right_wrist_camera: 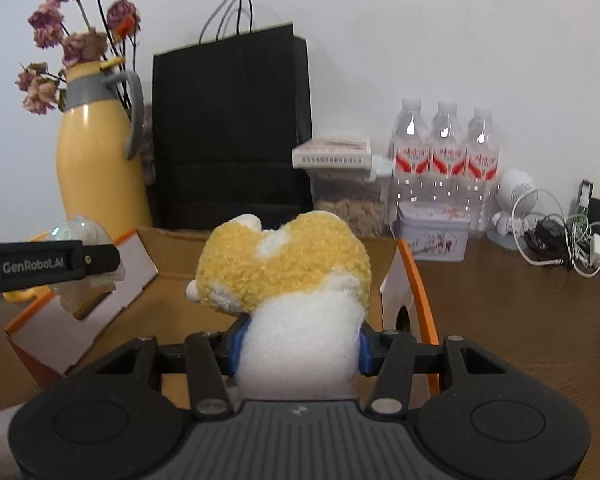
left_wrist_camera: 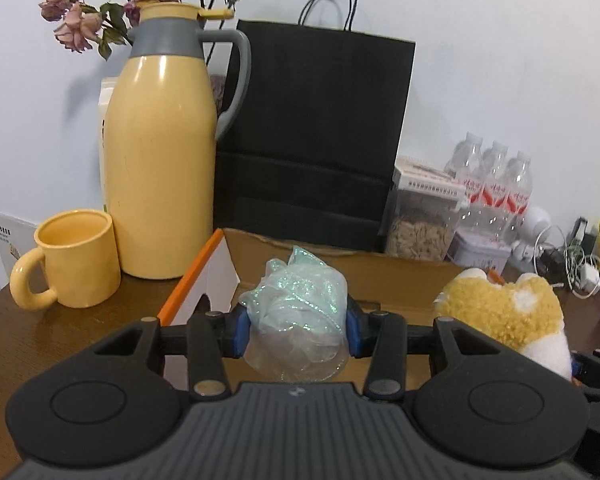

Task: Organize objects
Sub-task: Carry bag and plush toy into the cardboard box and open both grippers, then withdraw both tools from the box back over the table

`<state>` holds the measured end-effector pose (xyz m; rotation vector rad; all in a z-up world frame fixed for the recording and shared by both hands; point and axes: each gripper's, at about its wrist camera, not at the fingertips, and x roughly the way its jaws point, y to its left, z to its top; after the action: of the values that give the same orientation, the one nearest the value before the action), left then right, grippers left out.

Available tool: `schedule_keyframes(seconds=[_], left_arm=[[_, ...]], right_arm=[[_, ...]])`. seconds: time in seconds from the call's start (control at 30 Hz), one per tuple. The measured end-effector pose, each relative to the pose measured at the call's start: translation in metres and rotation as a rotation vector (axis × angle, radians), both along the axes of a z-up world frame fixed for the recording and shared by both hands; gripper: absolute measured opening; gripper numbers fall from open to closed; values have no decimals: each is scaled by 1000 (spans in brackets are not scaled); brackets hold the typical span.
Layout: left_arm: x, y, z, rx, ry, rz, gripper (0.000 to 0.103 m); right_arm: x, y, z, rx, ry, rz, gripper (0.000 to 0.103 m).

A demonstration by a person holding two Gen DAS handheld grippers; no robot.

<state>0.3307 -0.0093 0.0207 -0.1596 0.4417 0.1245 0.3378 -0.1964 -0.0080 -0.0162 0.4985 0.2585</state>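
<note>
My left gripper (left_wrist_camera: pixel 296 330) is shut on a crumpled clear, glittery plastic bundle (left_wrist_camera: pixel 300 304), held over the open cardboard box (left_wrist_camera: pixel 380 276). The blue pads (left_wrist_camera: pixel 240 330) press both its sides. My right gripper (right_wrist_camera: pixel 300 346) is shut on a yellow and white plush toy (right_wrist_camera: pixel 288 276), also over the box (right_wrist_camera: pixel 168 304). The plush (left_wrist_camera: pixel 504 312) shows at the right of the left wrist view. In the right wrist view the left gripper's finger (right_wrist_camera: pixel 48 266) with the bundle (right_wrist_camera: pixel 80 232) is at the left, above the box's white flap.
Behind the box stand a yellow thermos jug (left_wrist_camera: pixel 160 160) with dried roses, a yellow mug (left_wrist_camera: pixel 72 260), a black paper bag (left_wrist_camera: pixel 316 132), a clear jar of snacks (right_wrist_camera: pixel 352 208), three water bottles (right_wrist_camera: pixel 444 152), a tin (right_wrist_camera: pixel 432 236) and tangled cables (right_wrist_camera: pixel 568 244) on the brown table (right_wrist_camera: pixel 520 320).
</note>
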Motion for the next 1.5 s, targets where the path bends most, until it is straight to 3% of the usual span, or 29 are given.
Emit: schedule_keyframes(seconds=[0.13,0.2,0.23,0.27,0.3,0.33,0.37,0.4,0.6,0.9,1.2,1.5], left_arm=[[1,-2,-1,10,11,-1,55],[1,-2,0,14,15,1,68],[0,-2,0,12,14,-3,80],[0,-2,0,10,11,-3,92],[-1,-2,1,12,8,1,98],[-1,-2,1,14,1,2,103],[-1,-2,2,16,-2,2,103],[-1,-3,2,16,3,2,103],[-2,-2,2,13,7,12,103],[-20,-1,22,-5,-51,8,103],[-65,2,49,-8,-123,-9,103],[-120,8,62,32,-126,-25,103]], right_arm=[[1,1,-1,-12,11,0,50],[1,1,-2,-13,24,-3,53],[2,1,-2,-17,31,-7,56],[3,1,-3,-24,37,-13,65],[3,2,-4,-35,40,-23,71],[3,2,-4,-44,41,-33,88],[3,2,-5,-49,43,-40,101],[4,2,-5,-50,45,-44,103],[4,2,-6,-50,65,-40,103],[-9,-1,15,-32,11,-30,103],[-45,0,43,-46,-68,21,103],[-97,-6,57,-52,-102,42,103]])
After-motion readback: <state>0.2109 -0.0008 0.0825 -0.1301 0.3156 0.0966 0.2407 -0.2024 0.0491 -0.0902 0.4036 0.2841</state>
